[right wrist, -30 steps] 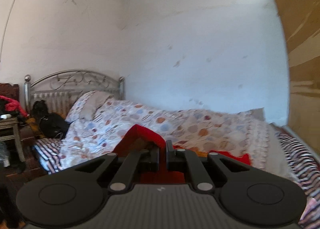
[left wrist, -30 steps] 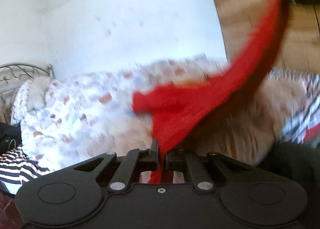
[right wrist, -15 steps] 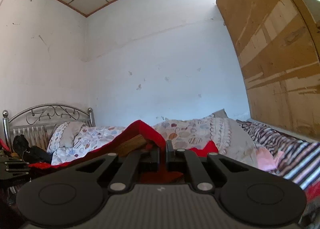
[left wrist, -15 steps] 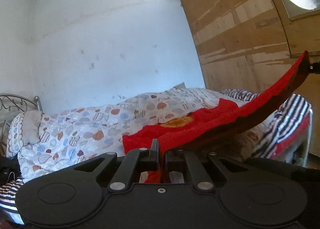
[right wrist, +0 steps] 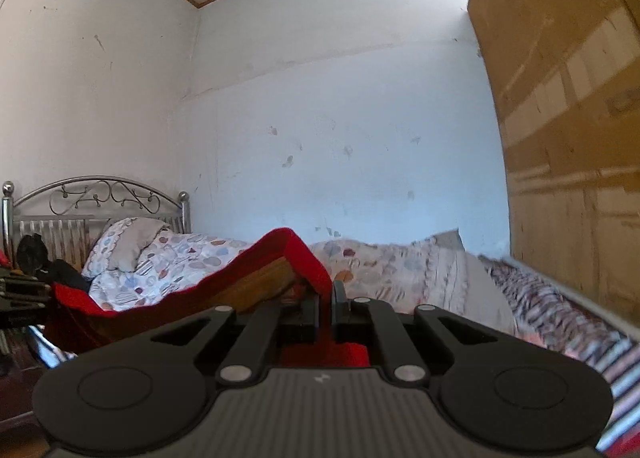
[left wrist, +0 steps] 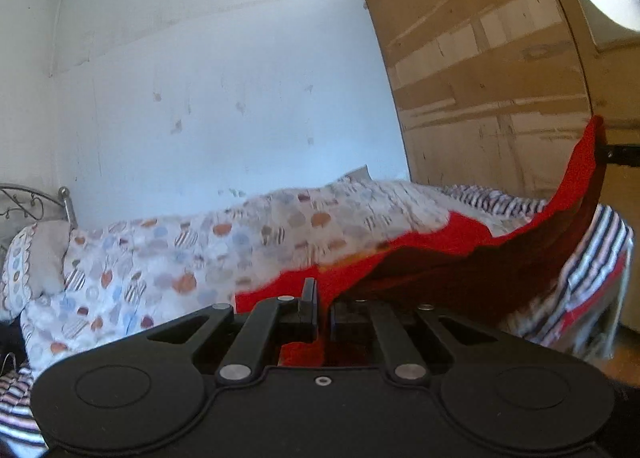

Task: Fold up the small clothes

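The red garment (left wrist: 460, 254) hangs stretched between the left tool (left wrist: 323, 304) and right tool (right wrist: 327, 308), each clamped on an edge.

The bed (right wrist: 560, 322) has a metal headboard (right wrist: 100, 198) at its left end; just in front of that headboard lies a pillow (right wrist: 128, 238), and away from the headboard a spotted quilt (left wrist: 180, 250) covers a striped sheet (left wrist: 592, 258)

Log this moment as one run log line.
step: lift, spread | left gripper: shut on red garment | right gripper: shut on red garment | above bed
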The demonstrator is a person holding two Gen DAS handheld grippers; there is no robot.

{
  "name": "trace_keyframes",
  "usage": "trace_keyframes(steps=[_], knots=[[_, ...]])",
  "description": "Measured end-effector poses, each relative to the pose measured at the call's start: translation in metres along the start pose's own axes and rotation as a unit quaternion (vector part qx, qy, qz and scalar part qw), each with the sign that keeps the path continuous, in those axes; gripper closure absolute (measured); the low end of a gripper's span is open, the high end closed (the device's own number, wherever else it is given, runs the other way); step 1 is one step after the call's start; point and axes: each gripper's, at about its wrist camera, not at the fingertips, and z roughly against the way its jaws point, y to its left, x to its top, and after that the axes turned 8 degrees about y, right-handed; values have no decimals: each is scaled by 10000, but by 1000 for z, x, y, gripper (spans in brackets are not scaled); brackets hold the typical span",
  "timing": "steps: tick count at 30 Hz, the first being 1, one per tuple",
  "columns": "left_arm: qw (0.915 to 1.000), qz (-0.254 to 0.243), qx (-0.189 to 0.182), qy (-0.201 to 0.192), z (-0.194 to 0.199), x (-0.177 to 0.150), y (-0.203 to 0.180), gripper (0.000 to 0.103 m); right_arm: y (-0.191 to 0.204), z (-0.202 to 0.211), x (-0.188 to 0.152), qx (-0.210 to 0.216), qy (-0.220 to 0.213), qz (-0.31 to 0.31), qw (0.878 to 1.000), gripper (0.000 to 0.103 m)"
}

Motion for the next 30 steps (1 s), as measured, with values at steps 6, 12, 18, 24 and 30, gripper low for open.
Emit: trace_keyframes(steps=[6,12,18,24,30], knots=[[9998,115,99,-107,-53,46,21,98,-10,-62,35,-82,-44,224,9997,97],[9997,190,116,131,-133,80,44,98,-26,-139,51,-197,197,389,9989,97],[9984,140,82,547,-212,93,60,97,-43,-221,43,-344,748,673,9943,97],[9938,169,-89,1095,-290,84,69,97,-58,-289,21,-338,1304,570,9892,97],[9894,138,-137,1438,-349,70,74,97,-76,-341,2,-355,1625,455,9850,96]])
